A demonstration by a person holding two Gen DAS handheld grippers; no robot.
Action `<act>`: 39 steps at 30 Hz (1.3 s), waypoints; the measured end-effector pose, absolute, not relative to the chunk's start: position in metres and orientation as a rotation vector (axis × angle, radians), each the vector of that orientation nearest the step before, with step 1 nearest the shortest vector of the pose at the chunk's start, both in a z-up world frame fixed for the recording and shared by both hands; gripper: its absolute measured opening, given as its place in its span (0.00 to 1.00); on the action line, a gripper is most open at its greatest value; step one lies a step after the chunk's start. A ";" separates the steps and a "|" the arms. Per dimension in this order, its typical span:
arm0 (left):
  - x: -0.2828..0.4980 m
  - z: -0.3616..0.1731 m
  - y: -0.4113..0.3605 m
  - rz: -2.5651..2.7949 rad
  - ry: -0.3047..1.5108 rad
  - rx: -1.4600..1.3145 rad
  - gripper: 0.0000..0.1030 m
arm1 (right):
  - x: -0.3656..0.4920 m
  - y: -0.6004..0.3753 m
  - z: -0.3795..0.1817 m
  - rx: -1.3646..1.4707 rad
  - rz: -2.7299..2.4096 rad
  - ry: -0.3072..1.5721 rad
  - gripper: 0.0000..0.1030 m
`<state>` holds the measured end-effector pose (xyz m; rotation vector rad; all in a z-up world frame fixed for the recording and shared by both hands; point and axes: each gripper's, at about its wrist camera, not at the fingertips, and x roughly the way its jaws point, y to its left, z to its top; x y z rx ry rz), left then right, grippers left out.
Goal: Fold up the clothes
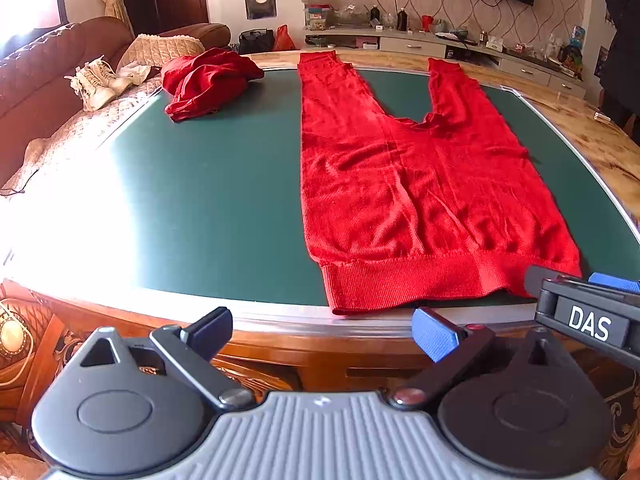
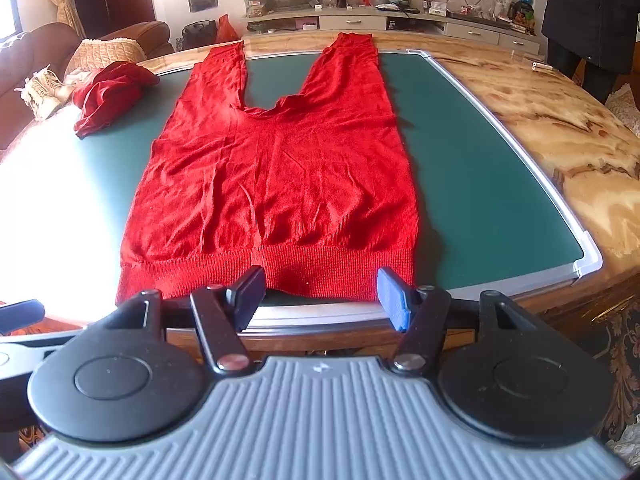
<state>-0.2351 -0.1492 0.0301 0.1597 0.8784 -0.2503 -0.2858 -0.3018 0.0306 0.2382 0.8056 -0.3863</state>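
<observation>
Red knit trousers lie flat on the green table mat, waistband toward me, both legs stretched to the far edge. A second, crumpled red garment sits at the mat's far left. My left gripper hovers open at the near table edge, left of the waistband, nothing between its fingers. My right gripper stands open just in front of the waistband's right half, not touching the cloth. In the left wrist view its body shows at the right.
A marbled wooden table rim surrounds the mat. A brown sofa with pale boots stands to the left. A person in dark clothes stands at the far right. A cluttered TV cabinet runs along the back wall.
</observation>
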 end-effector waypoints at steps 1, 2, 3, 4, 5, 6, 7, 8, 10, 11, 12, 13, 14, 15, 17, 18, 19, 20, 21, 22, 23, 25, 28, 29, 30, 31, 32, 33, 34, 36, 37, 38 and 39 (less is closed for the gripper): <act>-0.236 0.030 -0.149 -0.251 0.876 0.161 0.96 | -0.286 -0.302 0.030 0.238 -0.387 0.807 0.68; -0.237 0.030 -0.149 -0.251 0.874 0.163 0.96 | -0.287 -0.302 0.030 0.239 -0.387 0.808 0.68; -0.237 0.030 -0.149 -0.251 0.872 0.164 0.96 | -0.287 -0.301 0.029 0.241 -0.387 0.808 0.68; -0.238 0.029 -0.149 -0.252 0.871 0.166 0.96 | -0.288 -0.301 0.029 0.243 -0.387 0.808 0.68; -0.239 0.029 -0.149 -0.252 0.870 0.167 0.96 | -0.289 -0.301 0.028 0.244 -0.387 0.808 0.68; -0.240 0.028 -0.149 -0.252 0.871 0.169 0.96 | -0.290 -0.301 0.027 0.244 -0.386 0.810 0.68; -0.241 0.028 -0.149 -0.253 0.873 0.171 0.96 | -0.290 -0.300 0.026 0.244 -0.386 0.811 0.68; -0.241 0.027 -0.148 -0.253 0.874 0.172 0.96 | -0.291 -0.299 0.025 0.243 -0.386 0.813 0.68; -0.243 0.026 -0.147 -0.253 0.876 0.171 0.97 | -0.293 -0.298 0.024 0.243 -0.387 0.816 0.68; -0.244 0.025 -0.147 -0.252 0.876 0.171 0.97 | -0.294 -0.297 0.023 0.243 -0.388 0.817 0.68; -0.245 0.024 -0.147 -0.252 0.875 0.171 0.97 | -0.295 -0.297 0.022 0.244 -0.391 0.817 0.68; -0.245 0.024 -0.146 -0.250 0.875 0.171 0.97 | -0.297 -0.297 0.022 0.245 -0.393 0.816 0.68; -0.246 0.023 -0.146 -0.248 0.875 0.172 0.97 | -0.298 -0.297 0.021 0.246 -0.395 0.815 0.68; -0.246 0.022 -0.145 -0.246 0.876 0.172 0.97 | -0.298 -0.297 0.021 0.248 -0.397 0.815 0.68; -0.247 0.022 -0.144 -0.245 0.873 0.169 0.97 | -0.300 -0.297 0.021 0.248 -0.401 0.812 0.68; -0.248 0.021 -0.143 -0.244 0.871 0.168 0.97 | -0.301 -0.296 0.021 0.247 -0.404 0.810 0.68; -0.249 0.021 -0.142 -0.242 0.868 0.168 0.97 | -0.302 -0.296 0.021 0.247 -0.405 0.808 0.68; -0.250 0.021 -0.142 -0.240 0.866 0.169 0.97 | -0.302 -0.296 0.021 0.249 -0.405 0.809 0.68; -0.251 0.020 -0.142 -0.238 0.864 0.171 0.97 | -0.303 -0.295 0.020 0.250 -0.405 0.809 0.68; -0.251 0.020 -0.142 -0.236 0.862 0.173 0.97 | -0.303 -0.295 0.020 0.249 -0.406 0.809 0.68; -0.252 0.020 -0.141 -0.236 0.860 0.175 0.97 | -0.304 -0.294 0.020 0.248 -0.408 0.809 0.68; -0.254 0.020 -0.141 -0.236 0.856 0.177 0.97 | -0.304 -0.293 0.019 0.245 -0.407 0.809 0.68; -0.255 0.020 -0.138 -0.235 0.850 0.176 0.98 | -0.306 -0.292 0.019 0.247 -0.409 0.807 0.68; -0.255 0.020 -0.138 -0.234 0.851 0.175 0.98 | -0.306 -0.292 0.019 0.248 -0.410 0.806 0.68; -0.255 0.019 -0.137 -0.233 0.851 0.174 0.98 | -0.307 -0.292 0.019 0.248 -0.411 0.805 0.68; -0.256 0.019 -0.137 -0.233 0.850 0.174 0.98 | -0.307 -0.292 0.019 0.249 -0.412 0.804 0.68; -0.256 0.019 -0.136 -0.231 0.847 0.175 0.98 | -0.307 -0.292 0.019 0.249 -0.412 0.804 0.68; -0.257 0.019 -0.136 -0.230 0.845 0.176 0.98 | -0.308 -0.293 0.019 0.249 -0.413 0.804 0.68; -0.257 0.020 -0.135 -0.228 0.842 0.177 0.98 | -0.308 -0.292 0.019 0.248 -0.414 0.804 0.68; -0.258 0.019 -0.135 -0.230 0.840 0.174 0.98 | -0.309 -0.292 0.018 0.246 -0.416 0.804 0.68; -0.259 0.019 -0.134 -0.231 0.840 0.172 0.98 | -0.309 -0.293 0.018 0.247 -0.416 0.805 0.68; -0.259 0.020 -0.134 -0.231 0.838 0.172 0.98 | -0.310 -0.293 0.018 0.246 -0.417 0.805 0.68; -0.259 0.020 -0.134 -0.229 0.835 0.174 0.98 | -0.310 -0.292 0.018 0.246 -0.417 0.805 0.68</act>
